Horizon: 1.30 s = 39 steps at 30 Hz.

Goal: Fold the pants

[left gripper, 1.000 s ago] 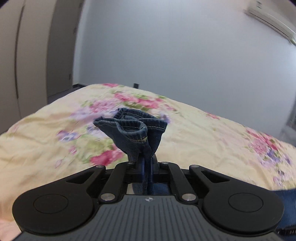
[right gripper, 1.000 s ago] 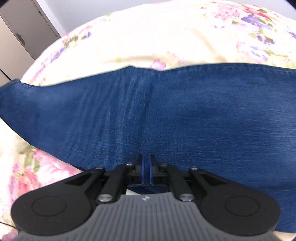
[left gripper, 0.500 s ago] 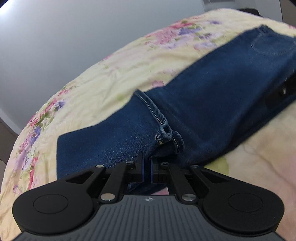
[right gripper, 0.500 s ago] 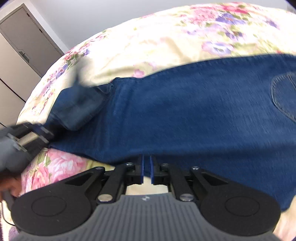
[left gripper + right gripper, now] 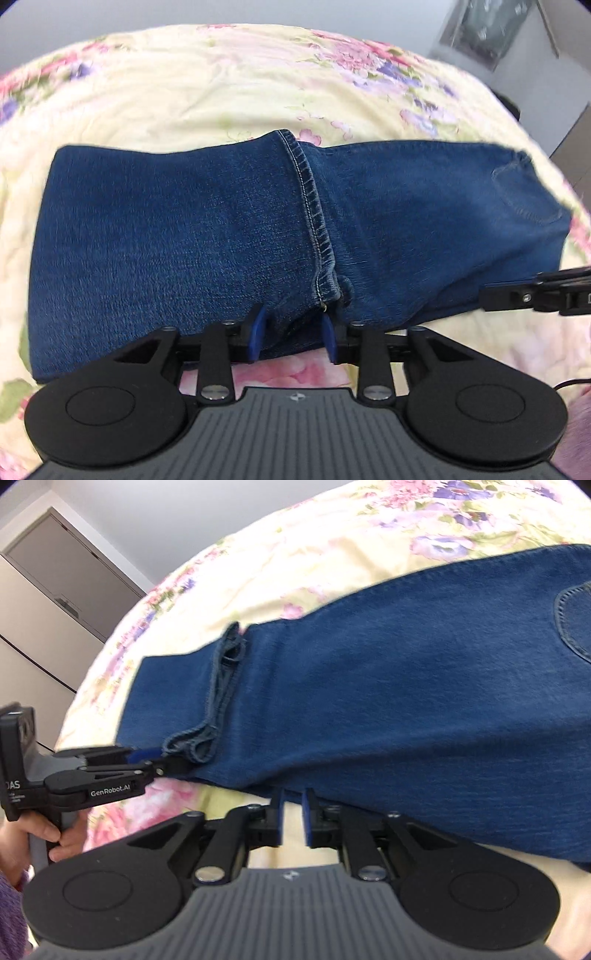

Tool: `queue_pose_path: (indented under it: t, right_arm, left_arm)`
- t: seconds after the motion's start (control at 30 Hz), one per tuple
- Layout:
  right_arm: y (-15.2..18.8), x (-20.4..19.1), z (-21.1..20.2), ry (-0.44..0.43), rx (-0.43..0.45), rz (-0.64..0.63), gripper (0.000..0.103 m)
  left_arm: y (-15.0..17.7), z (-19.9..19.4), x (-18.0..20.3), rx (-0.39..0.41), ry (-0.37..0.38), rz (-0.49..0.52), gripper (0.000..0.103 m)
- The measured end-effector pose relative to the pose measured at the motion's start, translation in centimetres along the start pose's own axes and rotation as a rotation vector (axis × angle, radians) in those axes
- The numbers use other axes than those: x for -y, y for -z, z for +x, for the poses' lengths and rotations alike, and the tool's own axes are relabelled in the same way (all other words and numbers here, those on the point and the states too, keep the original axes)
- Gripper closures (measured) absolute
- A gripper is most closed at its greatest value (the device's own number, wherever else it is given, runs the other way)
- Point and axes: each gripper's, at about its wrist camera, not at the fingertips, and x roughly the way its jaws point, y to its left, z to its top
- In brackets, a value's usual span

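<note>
Blue denim pants [image 5: 184, 229] lie folded on the floral bedspread [image 5: 184, 92]. The leg hem [image 5: 314, 206] rests across their middle, and a back pocket [image 5: 576, 624] shows at the right. My left gripper [image 5: 291, 334] is at the near end of that hem with its jaws opening. The denim edge sits between the blue pads [image 5: 256, 332], which no longer press on it. From the right wrist view the left gripper [image 5: 162, 762] is seen at the hem loop. My right gripper [image 5: 293, 818] has its jaws opening at the pants' near edge, with only bedspread between them.
A hand [image 5: 55, 834] with a purple sleeve holds the left gripper's handle. A wardrobe [image 5: 55, 609] stands beyond the bed's left side. A dark object [image 5: 480, 29] stands past the bed's far right corner. A thin cable [image 5: 569, 384] trails at the right.
The left gripper swung down with the leg hem, laid it over the pants' upper half and opened its jaws. The right gripper's jaws parted off the pants' edge.
</note>
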Motion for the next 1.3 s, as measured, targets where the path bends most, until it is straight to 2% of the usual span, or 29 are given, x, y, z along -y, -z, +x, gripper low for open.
queue_pose_path:
  t: [0.07,0.17,0.23,0.37,0.53,0.7,0.93,1.0,1.03,1.2,1.3]
  right_arm:
    - [-0.3,-0.9,0.3,-0.030,0.013,0.011,0.076]
    - [-0.8,-2.0,1.3,-0.082,0.015,0.058,0.070]
    - [-1.0,-2.7,2.5,-0.125,0.004,0.106,0.069]
    - [-1.2,-3.6,4.9,-0.181,-0.013,0.188,0.055]
    - [-0.6,-3.8,8.1,-0.259,-0.070,0.362,0.055]
    - [-0.1,-5.1,10.1,-0.291,-0.071,0.424,0.058]
    - [0.2,-4.4,11.5,-0.289,-0.048,0.524,0.058]
    - [0.7,-4.1,11.6,-0.262,-0.049,0.553,0.061]
    - [1.0,-4.0,11.8,-0.253,-0.042,0.574,0.064]
    - [1.9,-3.4,11.2,-0.283,0.025,0.638,0.065]
    - [1.2,-4.1,9.8,-0.289,0.122,0.568,0.065]
  left_arm:
    - [0.2,-0.4,-0.9,0.005,0.092,-0.064,0.047]
    - [0.3,-1.6,-2.0,0.031,0.129,-0.113,0.047]
    - [0.4,-2.9,-2.8,0.065,0.111,-0.126,0.047]
    - [0.2,-5.0,-4.3,0.110,0.040,-0.129,0.047]
    - [0.7,-6.4,-6.0,0.165,-0.045,-0.143,0.047]
    - [1.4,-6.3,-7.5,0.176,-0.048,-0.142,0.047]
    - [2.0,-5.8,-8.2,0.186,-0.030,-0.137,0.047]
    - [2.1,-5.8,-8.4,0.189,-0.028,-0.144,0.047]
    - [2.1,-5.8,-8.5,0.191,-0.024,-0.150,0.047]
    - [2.4,-6.3,-8.9,0.202,-0.025,-0.158,0.047]
    - [2.4,-6.7,-8.9,0.215,-0.024,-0.163,0.047]
